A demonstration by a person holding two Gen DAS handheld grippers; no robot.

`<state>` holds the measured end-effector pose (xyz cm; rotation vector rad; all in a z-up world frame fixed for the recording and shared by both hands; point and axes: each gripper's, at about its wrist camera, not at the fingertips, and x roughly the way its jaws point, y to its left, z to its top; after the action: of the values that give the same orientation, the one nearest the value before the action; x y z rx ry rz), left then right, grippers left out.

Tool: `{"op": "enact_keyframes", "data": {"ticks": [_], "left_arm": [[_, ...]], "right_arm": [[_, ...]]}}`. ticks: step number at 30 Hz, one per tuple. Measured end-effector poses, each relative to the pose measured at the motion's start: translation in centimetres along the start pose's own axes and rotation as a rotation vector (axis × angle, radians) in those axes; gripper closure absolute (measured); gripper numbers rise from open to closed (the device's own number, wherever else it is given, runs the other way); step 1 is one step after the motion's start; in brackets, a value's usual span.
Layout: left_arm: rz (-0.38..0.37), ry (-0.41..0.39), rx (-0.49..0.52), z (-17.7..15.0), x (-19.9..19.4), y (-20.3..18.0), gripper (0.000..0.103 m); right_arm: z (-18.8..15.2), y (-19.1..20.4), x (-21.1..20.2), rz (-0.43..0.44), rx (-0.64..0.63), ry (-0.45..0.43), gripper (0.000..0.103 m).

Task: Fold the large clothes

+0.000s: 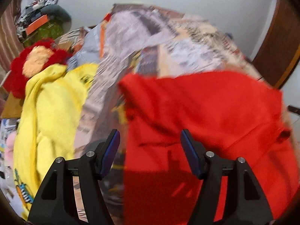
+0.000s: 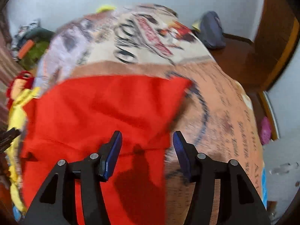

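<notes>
A large red garment point(image 1: 206, 116) lies spread on a bed covered by a printed blanket point(image 1: 168, 43); it also shows in the right wrist view point(image 2: 97, 112). My left gripper point(image 1: 150, 150) is open and empty above the garment's left edge. My right gripper point(image 2: 147, 150) is open and empty above the garment's right edge, where red cloth meets the blanket point(image 2: 225, 112). Both views are blurred by motion.
A yellow garment point(image 1: 50, 116) lies left of the red one, with a red and tan plush point(image 1: 35, 60) behind it. A clutter pile point(image 1: 43, 22) sits far left. A dark blue bundle point(image 2: 211, 30) lies beyond the bed. Wooden frames point(image 2: 271, 43) stand right.
</notes>
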<state>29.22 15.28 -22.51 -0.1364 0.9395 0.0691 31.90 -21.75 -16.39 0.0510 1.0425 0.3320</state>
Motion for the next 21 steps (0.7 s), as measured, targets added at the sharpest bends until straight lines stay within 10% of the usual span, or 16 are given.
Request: {"op": "enact_keyframes", "data": {"ticks": [11,21], "left_arm": [[-0.008,0.077,0.261,-1.5,2.5,-9.7,0.029],[0.117,0.035,0.220,-4.8,-0.7,-4.7,0.016]], "right_arm": [[-2.2,6.5,4.3,0.071,-0.186,0.137,0.037],[-4.4,1.8,1.3,0.037,-0.093,0.126,0.037]]}}
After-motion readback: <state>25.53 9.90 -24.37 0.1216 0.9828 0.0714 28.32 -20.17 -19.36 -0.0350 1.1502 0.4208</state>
